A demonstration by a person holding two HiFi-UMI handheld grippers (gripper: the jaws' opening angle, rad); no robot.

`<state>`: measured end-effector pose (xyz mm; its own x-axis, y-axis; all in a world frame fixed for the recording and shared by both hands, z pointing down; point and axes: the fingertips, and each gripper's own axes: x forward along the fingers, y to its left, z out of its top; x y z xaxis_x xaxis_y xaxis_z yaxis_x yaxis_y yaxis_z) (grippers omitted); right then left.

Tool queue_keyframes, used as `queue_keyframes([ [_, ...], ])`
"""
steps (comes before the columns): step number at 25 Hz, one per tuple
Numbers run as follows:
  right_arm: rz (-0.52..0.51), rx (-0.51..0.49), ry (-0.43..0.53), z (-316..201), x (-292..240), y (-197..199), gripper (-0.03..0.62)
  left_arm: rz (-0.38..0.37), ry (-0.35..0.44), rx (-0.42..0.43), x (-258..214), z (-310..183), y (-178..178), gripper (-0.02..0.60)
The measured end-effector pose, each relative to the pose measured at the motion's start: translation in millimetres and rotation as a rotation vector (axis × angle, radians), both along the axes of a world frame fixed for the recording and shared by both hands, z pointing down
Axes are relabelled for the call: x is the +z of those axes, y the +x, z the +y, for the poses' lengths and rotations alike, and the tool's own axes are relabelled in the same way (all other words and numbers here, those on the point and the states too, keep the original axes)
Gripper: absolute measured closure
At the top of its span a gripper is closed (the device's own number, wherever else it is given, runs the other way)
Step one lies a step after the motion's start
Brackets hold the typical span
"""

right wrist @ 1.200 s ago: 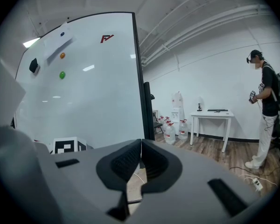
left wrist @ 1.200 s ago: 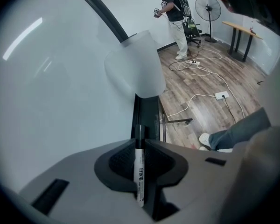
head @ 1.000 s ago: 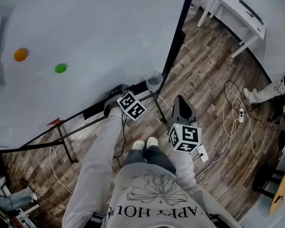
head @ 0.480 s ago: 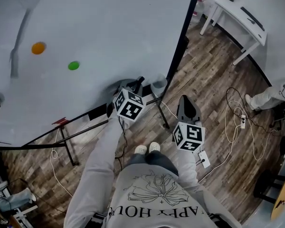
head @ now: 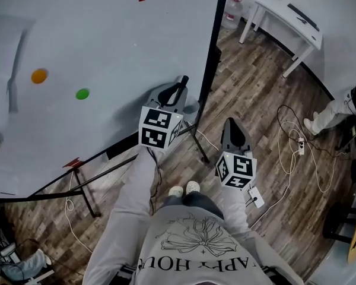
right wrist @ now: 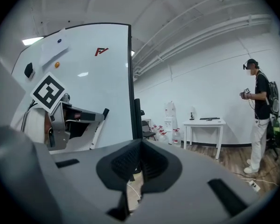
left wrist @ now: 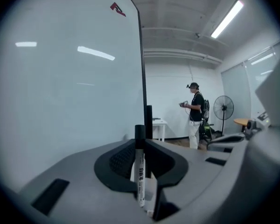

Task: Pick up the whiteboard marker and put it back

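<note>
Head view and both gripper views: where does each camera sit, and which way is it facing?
Head view: on the person's head, looking steeply down at whiteboard and floor; shows their sleeves, left claw, right claw.
Left gripper view: on the left claw, facing along the whiteboard's edge; its jaws grip the marker.
Right gripper view: on the right claw, roughly level, facing the whiteboard; its jaws are together, empty.
Shared: head and right gripper views both show the left claw holding the marker.
</note>
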<state>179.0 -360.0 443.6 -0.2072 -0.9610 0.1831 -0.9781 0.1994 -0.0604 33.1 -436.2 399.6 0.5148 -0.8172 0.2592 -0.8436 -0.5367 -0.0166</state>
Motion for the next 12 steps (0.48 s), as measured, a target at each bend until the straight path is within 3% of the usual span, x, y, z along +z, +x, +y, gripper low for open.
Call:
queue_keyframes([
  [4, 0.001, 0.034, 0.003, 1.1, -1.9, 14.4, 0.591, 0.138, 0.067, 0.042, -15.6, -6.8, 15.9, 0.525],
  [12, 0.003, 0.085, -0.006, 3.4, 2.4, 39.1, 0.591, 0.22, 0.123, 0.059, 5.1, -17.1, 33.6, 0.525],
])
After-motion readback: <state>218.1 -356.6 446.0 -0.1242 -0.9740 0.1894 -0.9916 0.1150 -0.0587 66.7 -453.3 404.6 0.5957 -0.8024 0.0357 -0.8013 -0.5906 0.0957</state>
